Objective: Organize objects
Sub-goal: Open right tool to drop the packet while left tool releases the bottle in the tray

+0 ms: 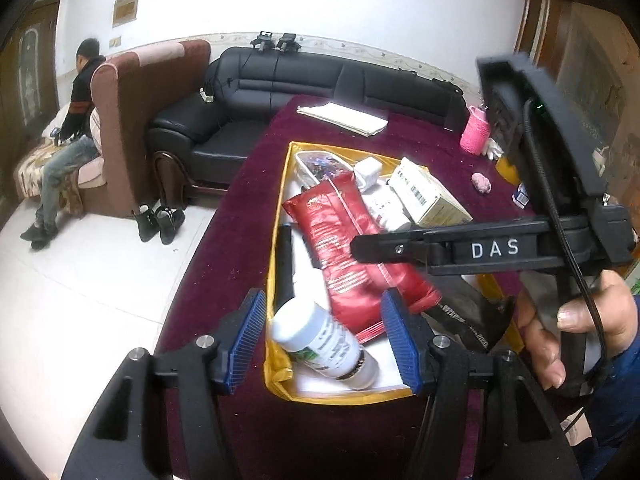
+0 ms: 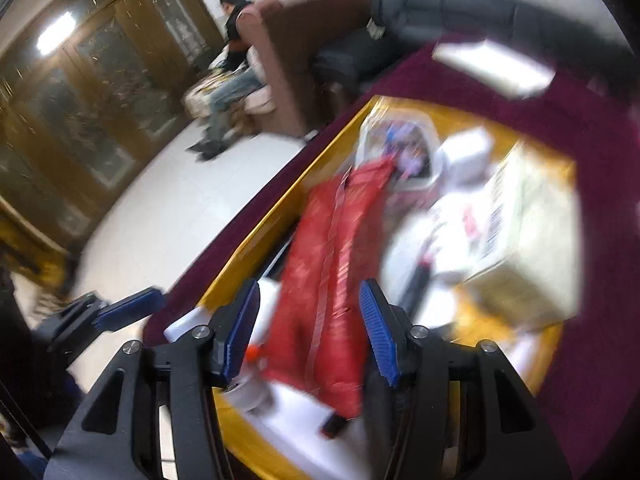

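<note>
Fingers of the left gripper (image 1: 324,336) spread wide, holding nothing, poised low in the frame over a white bottle (image 1: 324,338) that lies on its side at the near end of the yellow-rimmed tray (image 1: 280,184). Fingers of the right gripper (image 2: 308,332) likewise apart and empty, straddling the lower end of the red packet (image 2: 332,280) in a badly blurred view; contact with the packet cannot be told.

Tray at centre frame on the dark red worktop (image 1: 240,208), crowded: red packet (image 1: 344,248) slanting down the middle, cardboard box (image 1: 428,196) toward the upper right, white charger (image 1: 368,170) beside it, black bar (image 1: 285,264) along the left wall.

Bottle probably light, rigid, smooth plastic; round, so likely to roll or squirt out of a loose pinch. Best taken across the body just below the cap, square to its axis.

Packet apparently soft, crinkly film, light and slippery; likely to sag if held by one end. Better pinched flat across the middle, near the back seam.
</note>
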